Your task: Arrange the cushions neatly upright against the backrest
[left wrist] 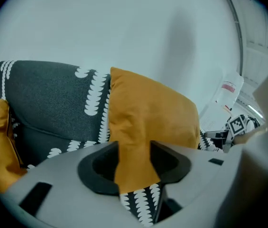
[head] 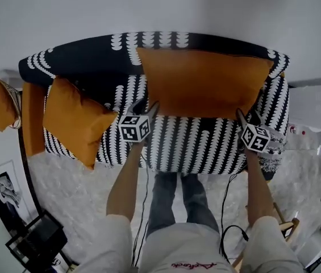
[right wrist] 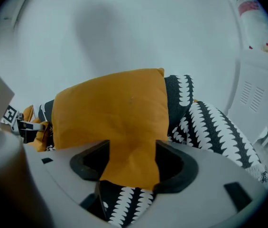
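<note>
A large orange cushion (head: pixel 205 81) stands upright against the backrest (head: pixel 92 53) of a black-and-white patterned sofa (head: pixel 194 144). My left gripper (head: pixel 144 108) is at the cushion's lower left corner and my right gripper (head: pixel 244 117) at its lower right corner. In the left gripper view a corner of the cushion (left wrist: pixel 148 113) lies between the jaws of the left gripper (left wrist: pixel 134 165), which stand apart around it. The right gripper view shows the same: the other corner of the cushion (right wrist: pixel 115 108) sits loosely inside the right gripper (right wrist: pixel 131 167). A smaller orange cushion (head: pixel 75 121) leans at the sofa's left end.
Another orange cushion (head: pixel 0 104) rests on a wicker seat left of the sofa. A white cabinet (head: pixel 316 110) stands to the right. A black frame (head: pixel 35 240) and a picture (head: pixel 4 192) lie on the floor at lower left. A white wall runs behind the sofa.
</note>
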`<state>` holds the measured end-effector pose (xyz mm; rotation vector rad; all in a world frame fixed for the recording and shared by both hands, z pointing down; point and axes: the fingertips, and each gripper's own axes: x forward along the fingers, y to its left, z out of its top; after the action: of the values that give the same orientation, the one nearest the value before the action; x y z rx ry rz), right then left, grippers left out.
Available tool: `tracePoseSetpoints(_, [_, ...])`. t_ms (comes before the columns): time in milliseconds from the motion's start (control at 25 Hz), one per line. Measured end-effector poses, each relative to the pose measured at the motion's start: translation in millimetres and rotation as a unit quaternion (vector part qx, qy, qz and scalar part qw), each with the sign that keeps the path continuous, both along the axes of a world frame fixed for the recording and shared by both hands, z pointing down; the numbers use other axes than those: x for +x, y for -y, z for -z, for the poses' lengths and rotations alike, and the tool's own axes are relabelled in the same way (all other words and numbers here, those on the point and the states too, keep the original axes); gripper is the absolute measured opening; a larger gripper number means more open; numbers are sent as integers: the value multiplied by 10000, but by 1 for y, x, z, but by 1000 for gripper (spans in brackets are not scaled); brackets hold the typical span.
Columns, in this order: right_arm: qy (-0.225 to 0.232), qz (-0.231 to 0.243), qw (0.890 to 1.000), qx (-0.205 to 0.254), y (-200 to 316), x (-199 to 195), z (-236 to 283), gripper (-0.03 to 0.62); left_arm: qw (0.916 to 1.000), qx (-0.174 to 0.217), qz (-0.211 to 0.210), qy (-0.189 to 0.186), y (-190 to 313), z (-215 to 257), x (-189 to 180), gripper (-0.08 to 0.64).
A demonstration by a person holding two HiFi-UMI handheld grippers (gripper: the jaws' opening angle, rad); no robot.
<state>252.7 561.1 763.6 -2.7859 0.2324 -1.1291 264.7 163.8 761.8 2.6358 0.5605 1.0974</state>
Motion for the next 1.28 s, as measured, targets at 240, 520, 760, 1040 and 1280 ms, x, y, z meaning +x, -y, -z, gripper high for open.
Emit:
tracePoseSetpoints(240, [-149,301,9992,211,15,-14,26,28,9990,137,-227,-347,-8,28,-21,29])
tracePoseSetpoints(520, [-451,848,9950,278,43,-14,63,28,9983,42,154,-564,9,61,-51,29])
tracePoseSetpoints(760, [-789,1712,9809,478,126,-4,102,26,9924,350,746,-917,71,111,-102,29])
tracePoseSetpoints(1040, [-1182,2665,9548,576,222,-32,167,26,9803,561,1473,-1190,115,169,-171,29])
tracePoseSetpoints(1280, [-1417,3710,9141,821,295,-68,212,26,9555,801,2392,-1531,145,225,-240,29])
